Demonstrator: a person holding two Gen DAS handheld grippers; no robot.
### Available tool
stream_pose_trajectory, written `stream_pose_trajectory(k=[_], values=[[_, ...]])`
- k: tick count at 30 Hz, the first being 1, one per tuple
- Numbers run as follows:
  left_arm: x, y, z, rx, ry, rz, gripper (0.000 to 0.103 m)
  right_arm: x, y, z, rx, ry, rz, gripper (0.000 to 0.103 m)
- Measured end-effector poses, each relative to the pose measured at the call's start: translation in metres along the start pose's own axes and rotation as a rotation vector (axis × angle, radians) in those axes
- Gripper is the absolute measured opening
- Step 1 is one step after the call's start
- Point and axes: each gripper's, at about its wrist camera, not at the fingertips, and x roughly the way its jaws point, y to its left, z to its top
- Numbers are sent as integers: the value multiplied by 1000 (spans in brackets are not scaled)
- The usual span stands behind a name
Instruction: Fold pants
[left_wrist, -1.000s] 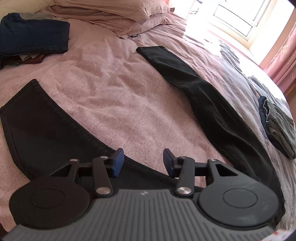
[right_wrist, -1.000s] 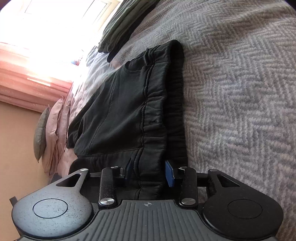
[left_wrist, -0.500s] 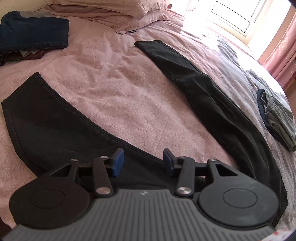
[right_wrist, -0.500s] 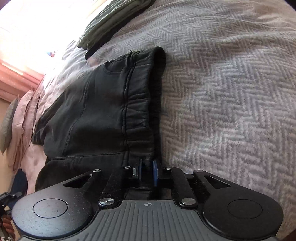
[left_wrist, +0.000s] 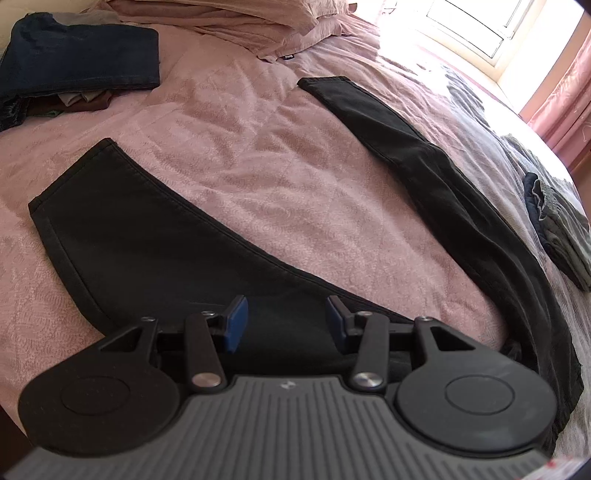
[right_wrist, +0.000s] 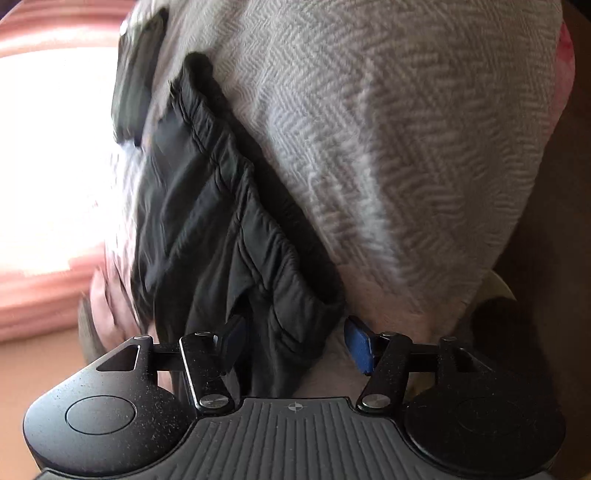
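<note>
Black pants lie spread on the pink bedspread, one leg running to the left and the other leg stretching toward the far right. My left gripper hovers open above the crotch area, with nothing between its blue pads. In the blurred right wrist view, the gathered elastic waistband lies on a grey herringbone blanket. My right gripper stands open, its fingers wide apart on either side of the near waistband corner.
Folded dark jeans top a stack of clothes at the far left, with pillows behind. A folded grey and navy pile sits near the bed's right edge. A bright window and pink curtain stand beyond.
My right gripper was shut on the waistband half a second ago and has since opened and swung. The left gripper has shifted only slightly and stayed open.
</note>
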Motion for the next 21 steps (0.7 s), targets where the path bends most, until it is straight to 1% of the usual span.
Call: stream_pose_trajectory(k=[1, 2, 3, 4, 6, 7, 8, 9, 11, 14, 16, 18, 19, 20, 21], values=[[1, 9, 1, -6, 3, 2, 41, 7, -2, -5, 7, -38, -6, 34], [0, 20, 4, -10, 6, 6, 41, 10, -3, -7, 23, -64, -41, 20], [-1, 34, 7, -14, 8, 10, 41, 10, -1, -10, 35, -82, -66, 15], [-4, 47, 10, -13, 7, 16, 41, 8, 5, -13, 8, -102, -57, 11], [-10, 79, 20, 2, -3, 42, 41, -11, 28, -16, -136, -124, -70, 9], [-11, 97, 24, 2, -9, 57, 41, -22, 39, -15, -192, -155, -94, 9], [-10, 117, 29, -8, -6, 71, 41, -30, 45, -12, -214, -194, -135, 9], [-7, 135, 32, -26, 3, 79, 43, -33, 48, -8, -221, -218, -168, 9], [4, 176, 39, -95, 27, 98, 43, -22, 52, -6, -231, -216, -240, 10], [20, 225, 46, -220, 39, 74, 44, -6, 62, -17, -256, -279, -318, 11], [31, 248, 50, -274, 30, 47, 50, -5, 62, -26, -231, -322, -324, 12], [44, 262, 54, -320, 17, 23, 50, -7, 60, -32, -198, -354, -313, 13], [51, 267, 56, -341, 16, 8, 49, -16, 57, -35, -193, -362, -314, 13], [59, 270, 58, -355, 15, -2, 47, -16, 59, -36, -186, -364, -320, 13], [63, 272, 60, -361, 5, -3, 29, -21, 59, -34, -184, -365, -330, 13]])
